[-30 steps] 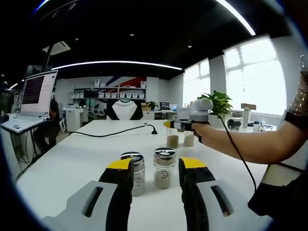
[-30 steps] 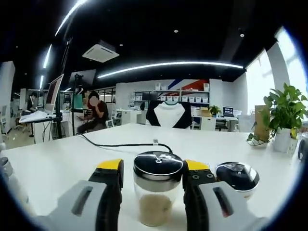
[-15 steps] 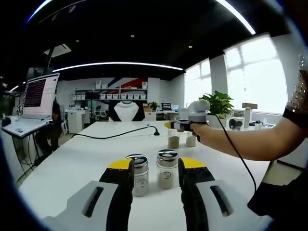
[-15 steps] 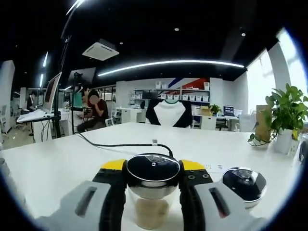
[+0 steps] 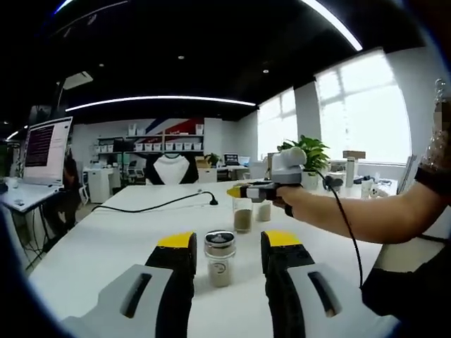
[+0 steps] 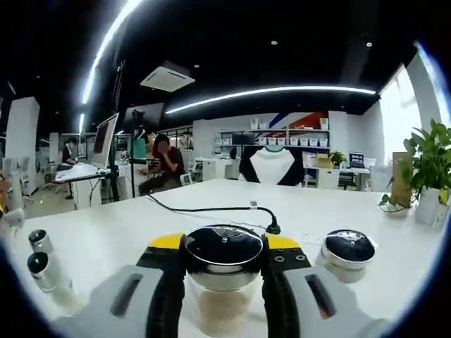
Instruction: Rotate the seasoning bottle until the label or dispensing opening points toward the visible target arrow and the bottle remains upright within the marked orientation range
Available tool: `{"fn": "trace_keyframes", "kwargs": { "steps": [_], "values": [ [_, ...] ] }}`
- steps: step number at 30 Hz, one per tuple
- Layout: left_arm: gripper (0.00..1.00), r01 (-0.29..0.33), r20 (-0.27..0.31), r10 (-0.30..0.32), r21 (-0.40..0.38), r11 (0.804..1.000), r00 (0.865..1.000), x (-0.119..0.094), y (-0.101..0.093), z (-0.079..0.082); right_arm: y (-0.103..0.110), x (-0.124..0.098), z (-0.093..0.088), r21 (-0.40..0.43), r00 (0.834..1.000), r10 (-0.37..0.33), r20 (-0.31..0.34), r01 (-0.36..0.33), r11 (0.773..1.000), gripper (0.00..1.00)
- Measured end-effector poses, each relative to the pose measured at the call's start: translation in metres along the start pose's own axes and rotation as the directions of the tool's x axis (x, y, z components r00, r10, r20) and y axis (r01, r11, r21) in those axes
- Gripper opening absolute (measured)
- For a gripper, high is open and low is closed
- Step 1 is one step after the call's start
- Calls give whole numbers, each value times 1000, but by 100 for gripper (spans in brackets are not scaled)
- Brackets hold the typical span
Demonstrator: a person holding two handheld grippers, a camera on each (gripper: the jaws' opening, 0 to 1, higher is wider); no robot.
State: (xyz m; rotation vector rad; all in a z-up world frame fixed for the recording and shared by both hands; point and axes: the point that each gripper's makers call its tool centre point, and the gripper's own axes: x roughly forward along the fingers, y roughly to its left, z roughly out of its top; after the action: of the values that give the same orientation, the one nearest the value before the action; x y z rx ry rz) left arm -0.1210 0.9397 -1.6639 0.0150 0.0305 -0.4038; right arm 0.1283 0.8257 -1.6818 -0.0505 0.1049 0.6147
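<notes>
The right gripper stays clamped on the seasoning bottle, jaws pressed to both sides below its black-and-chrome cap, as half a second ago; the background has swung, so the hand has turned. A second shaker stands just right of it on the white tabletop, and a black cable runs behind. In the left gripper view, the left gripper hangs open, touching nothing; one small shaker now stands between its jaws, where two showed before. Farther along the tabletop, a hand holds the right gripper on the seasoning bottle.
</notes>
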Motion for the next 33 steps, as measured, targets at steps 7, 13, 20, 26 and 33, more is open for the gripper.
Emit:
{"fn": "trace_keyframes", "kwargs": {
  "steps": [7,13,20,26,33],
  "values": [
    [44,177,-31,-176,35,984,984,15,-67,-3,37,-67,-2,43,996,84,2,-84,996,38],
    [52,264,-95,-260,31,964,961,37,-109,-23,67,-131,7,84,978,205,32,-207,975,38],
    [57,298,-208,-282,51,953,937,63,-126,-43,111,-195,19,141,929,365,56,-370,918,38],
    [57,361,-249,-343,30,932,906,65,-146,-49,138,-217,18,114,892,451,24,-450,885,38],
    [52,397,-223,-380,39,917,898,62,-154,-38,153,-223,26,128,846,532,36,-532,837,39]
  ]
}}
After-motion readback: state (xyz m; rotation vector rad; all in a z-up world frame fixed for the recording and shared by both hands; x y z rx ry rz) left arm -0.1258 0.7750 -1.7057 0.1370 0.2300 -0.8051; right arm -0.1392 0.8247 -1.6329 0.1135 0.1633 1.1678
